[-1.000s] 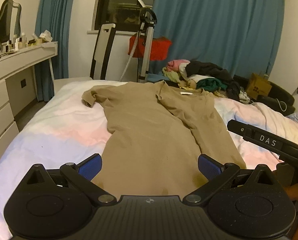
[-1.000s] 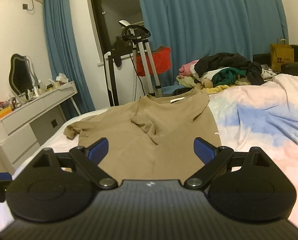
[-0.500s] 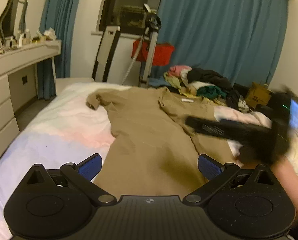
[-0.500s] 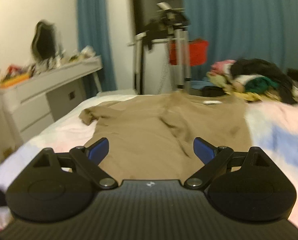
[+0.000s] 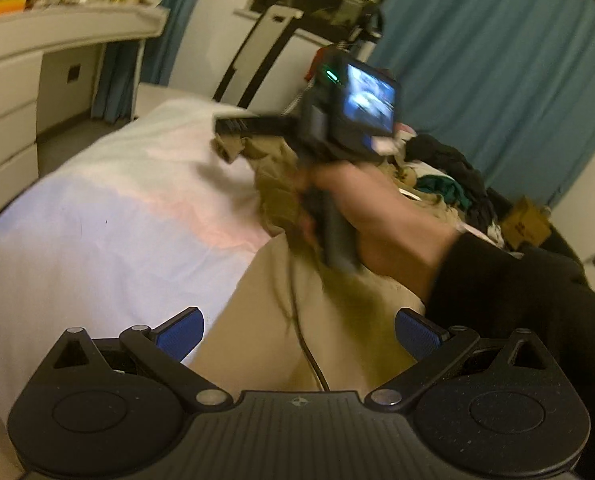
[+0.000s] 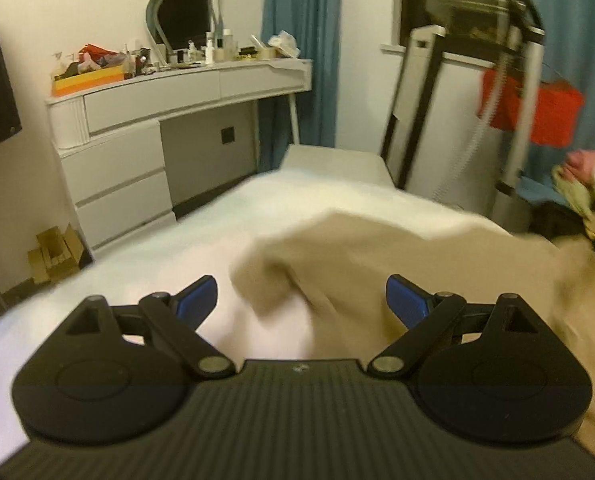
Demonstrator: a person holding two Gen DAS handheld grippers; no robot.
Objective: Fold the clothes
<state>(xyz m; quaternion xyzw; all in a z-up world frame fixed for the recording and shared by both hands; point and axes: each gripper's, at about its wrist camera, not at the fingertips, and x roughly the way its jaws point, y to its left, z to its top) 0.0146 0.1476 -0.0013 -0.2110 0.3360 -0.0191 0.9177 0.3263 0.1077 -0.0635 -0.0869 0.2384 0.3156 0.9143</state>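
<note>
From the left wrist view, the left gripper (image 5: 299,330) hangs low over the bed (image 5: 97,216) with its blue-padded fingers (image 5: 179,330) spread wide and nothing between them. Under it lies the hem end of the tan T-shirt (image 5: 265,344), spread across the pale sheet and running away toward the far end of the bed. Ahead, a right hand (image 5: 377,220) in a black sleeve grips the handle of the right gripper (image 5: 233,125), which is blurred and reaches over the shirt's far sleeve. A lit camera screen (image 5: 371,106) sits on top of it. A heap of clothes (image 5: 449,176) lies beyond, before the blue curtain (image 5: 497,60).

From the right wrist view, the right gripper (image 6: 301,298) is released too, its fingers (image 6: 407,300) wide apart. The tan T-shirt (image 6: 377,256) lies just ahead and below, its rumpled sleeve between the fingertips in the frame, though blur hides whether they touch it. A white dressing table (image 6: 157,120) with a mirror (image 6: 183,12) stands to the left.
</note>
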